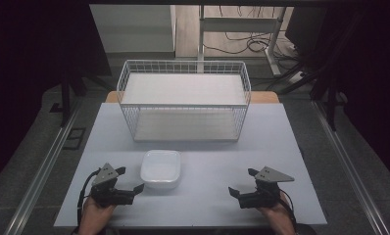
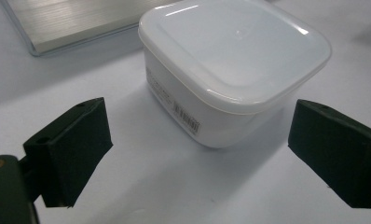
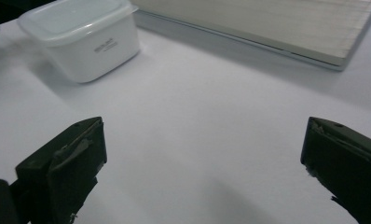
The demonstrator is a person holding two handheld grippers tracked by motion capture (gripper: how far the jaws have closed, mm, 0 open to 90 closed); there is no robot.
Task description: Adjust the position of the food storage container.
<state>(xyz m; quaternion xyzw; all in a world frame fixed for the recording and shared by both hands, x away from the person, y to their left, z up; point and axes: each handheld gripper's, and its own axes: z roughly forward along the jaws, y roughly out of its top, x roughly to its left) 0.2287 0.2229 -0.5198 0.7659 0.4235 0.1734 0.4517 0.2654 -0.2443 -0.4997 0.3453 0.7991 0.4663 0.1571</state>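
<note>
1. Table, pale and bare over most of its top, carries everything here; the person's hands come in at its near edge
2. Left gripper sits at the near left, held low over the table and pointing right toward the container; its jaws stand wide apart with nothing between the pads, as the left gripper view shows
3. White lidded container stands on the table near the middle, slightly left of centre, just beside the left gripper's jaw tips but not touched by them; in the left gripper view it sits just beyond the open jaws, lid on, with a small printed label on its side
4. White wire basket stands at the far middle of the table, well apart from both grippers, with a flat white board inside it
5. Right gripper rests at the near right, pointing left, well apart from the container; its jaws are spread wide over bare table and hold nothing
</note>
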